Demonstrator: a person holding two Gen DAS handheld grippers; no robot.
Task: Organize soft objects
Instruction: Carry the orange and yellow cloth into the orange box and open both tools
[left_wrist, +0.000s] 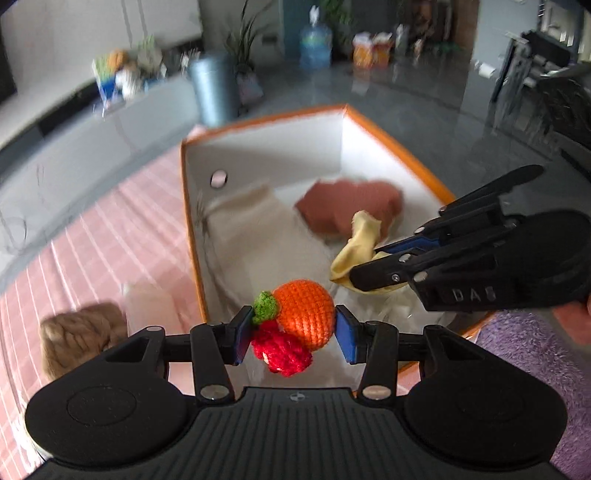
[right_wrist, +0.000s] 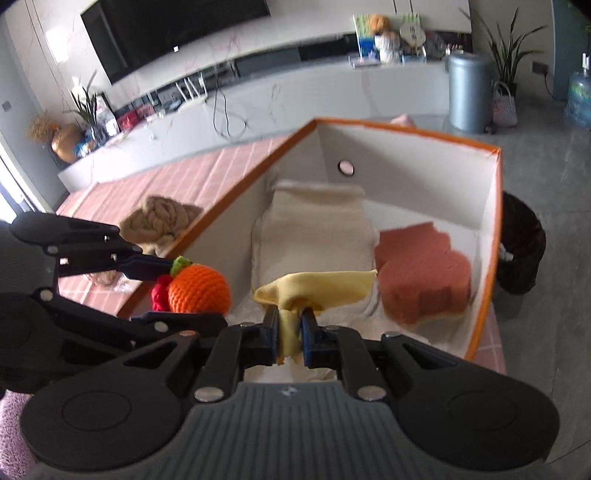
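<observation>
**Both tools loaded, over the box**

I am at the drop-off step, as I judge it: each tool carries something soft and both hang above the open, orange-rimmed white cardboard box (right_wrist: 493, 236).

My left tool (left_wrist: 293, 334) is clamped on a crocheted orange ball with a green leaf tuft and a red knitted piece below it (left_wrist: 304, 314); the blue pads (left_wrist: 347, 338) press its sides, and the yarn looks springy and ribbed. My right tool (right_wrist: 290, 332) is pinched nearly closed on a thin, limp pale-yellow cloth (right_wrist: 317, 288), which bunches between the pads and fans out ahead of the tips.

Below and ahead of both tools, inside the box, lie a folded cream towel with a nubbly pile (right_wrist: 314, 229) and, to its right, a terracotta-pink spongy block with a notched edge (right_wrist: 421, 269).

To the left of my left tool, outside the box, a tan chunky-knit bundle (right_wrist: 159, 218) sits on the pink striped bed cover (right_wrist: 184, 173).

Next, I think, each tool should lower toward a free patch of the box floor before letting go, so that the ball does not roll and the cloth does not snag on the pads.
</observation>
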